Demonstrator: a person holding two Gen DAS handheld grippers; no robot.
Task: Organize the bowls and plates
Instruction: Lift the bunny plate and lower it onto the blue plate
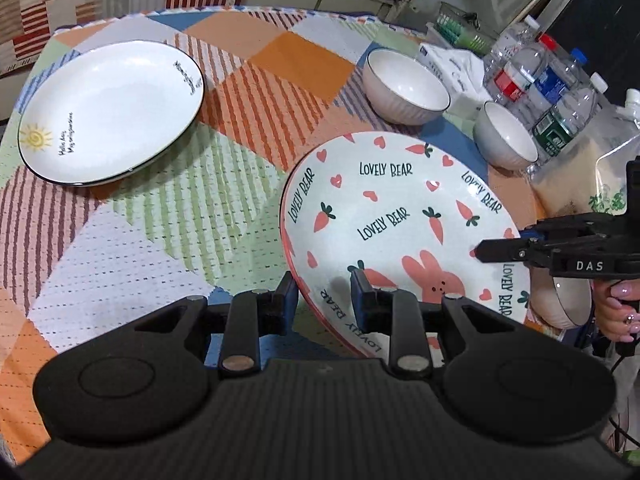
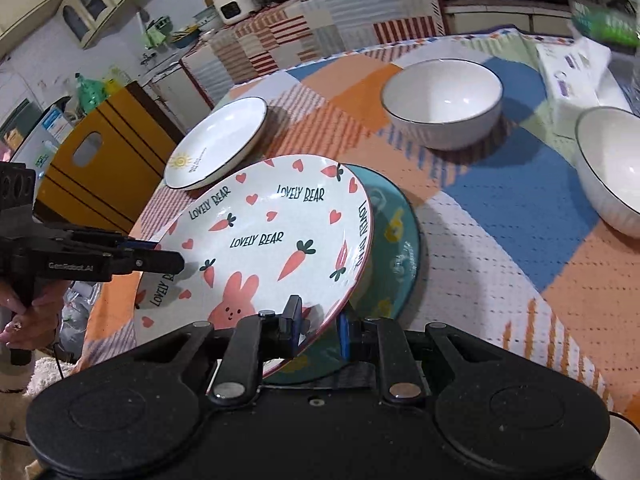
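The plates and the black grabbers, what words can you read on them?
"LOVELY BEAR": repeated on the bunny plate.
"DAS": on the right gripper.
"GenRobot.AI": faint, on the left gripper.
Sun plate: script too small to read.
Bottle labels: too blurred.

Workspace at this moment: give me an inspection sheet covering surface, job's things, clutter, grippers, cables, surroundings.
Surface: table under a patchwork cloth.
Job's things: Lovely Bear plate lifted and tilted above a teal plate; sun plate lies flat at the far left; two white bowls, one farther, one nearer.
Clutter: water bottles, tissue pack, a pouch.
Grippers: left gripper and right gripper each have their jaws shut on the Lovely Bear plate's rim, on opposite sides.
Cables: thin dark cord below the left handle.
Surroundings: kitchen counter, yellow cabinet.
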